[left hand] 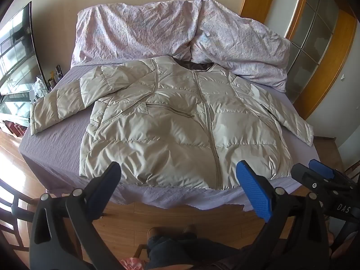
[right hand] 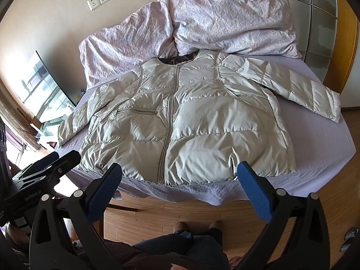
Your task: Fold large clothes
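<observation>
One bed (left hand: 56,148) is filling the middle of both views, its lilac sheet hanging over the near edge above the wood floor (left hand: 139,216). One rumpled floral quilt (left hand: 139,31) is lying bunched across the upper part of the frame, touching the jacket's collar. One pale puffer jacket (left hand: 171,130) is lying front up and zipped on the bed, centre frame, hem toward the lower edge. Its two sleeves are spreading outward: one toward the left edge of the bed, the other reaching the right edge. One television (left hand: 15,51) is standing at the left of the frame.

Two tools are showing. The left tool (left hand: 178,175) is hanging spread wide above the jacket's hem, gripping nothing and touching nothing. The right tool (right hand: 180,176) is likewise standing fully spread, empty, over the hem. Two shoes (right hand: 198,226) are showing at the bottom centre.
</observation>
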A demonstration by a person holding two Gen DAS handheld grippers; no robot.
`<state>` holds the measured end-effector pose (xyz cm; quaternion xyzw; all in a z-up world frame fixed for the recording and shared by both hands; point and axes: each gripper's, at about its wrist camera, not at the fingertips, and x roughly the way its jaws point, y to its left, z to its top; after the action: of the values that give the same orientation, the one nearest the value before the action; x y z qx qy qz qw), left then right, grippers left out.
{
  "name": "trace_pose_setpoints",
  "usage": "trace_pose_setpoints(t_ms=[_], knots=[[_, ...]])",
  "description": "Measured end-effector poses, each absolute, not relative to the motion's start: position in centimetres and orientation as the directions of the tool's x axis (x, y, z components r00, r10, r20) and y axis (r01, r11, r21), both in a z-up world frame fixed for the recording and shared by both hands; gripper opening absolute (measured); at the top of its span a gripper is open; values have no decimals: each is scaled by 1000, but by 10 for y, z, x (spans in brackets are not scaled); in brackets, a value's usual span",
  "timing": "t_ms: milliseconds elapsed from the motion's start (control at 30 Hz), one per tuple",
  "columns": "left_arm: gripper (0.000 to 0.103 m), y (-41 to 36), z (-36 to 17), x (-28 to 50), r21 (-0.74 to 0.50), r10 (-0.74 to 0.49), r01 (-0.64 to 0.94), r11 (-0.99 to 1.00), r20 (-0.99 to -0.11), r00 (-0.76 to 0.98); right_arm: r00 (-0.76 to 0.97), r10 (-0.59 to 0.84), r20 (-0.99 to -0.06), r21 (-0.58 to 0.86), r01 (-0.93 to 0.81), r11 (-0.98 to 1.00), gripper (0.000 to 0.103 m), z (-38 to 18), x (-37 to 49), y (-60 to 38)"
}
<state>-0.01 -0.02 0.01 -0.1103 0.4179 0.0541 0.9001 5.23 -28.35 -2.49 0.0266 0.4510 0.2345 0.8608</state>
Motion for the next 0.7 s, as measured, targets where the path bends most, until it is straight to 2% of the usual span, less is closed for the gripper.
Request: trace_pose_setpoints(t_ms=[700], knots=[[101, 0, 0, 0, -154, 4, -191, 969, -768, 640, 480, 431, -764, 262, -380, 887, 102, -26, 55, -282]])
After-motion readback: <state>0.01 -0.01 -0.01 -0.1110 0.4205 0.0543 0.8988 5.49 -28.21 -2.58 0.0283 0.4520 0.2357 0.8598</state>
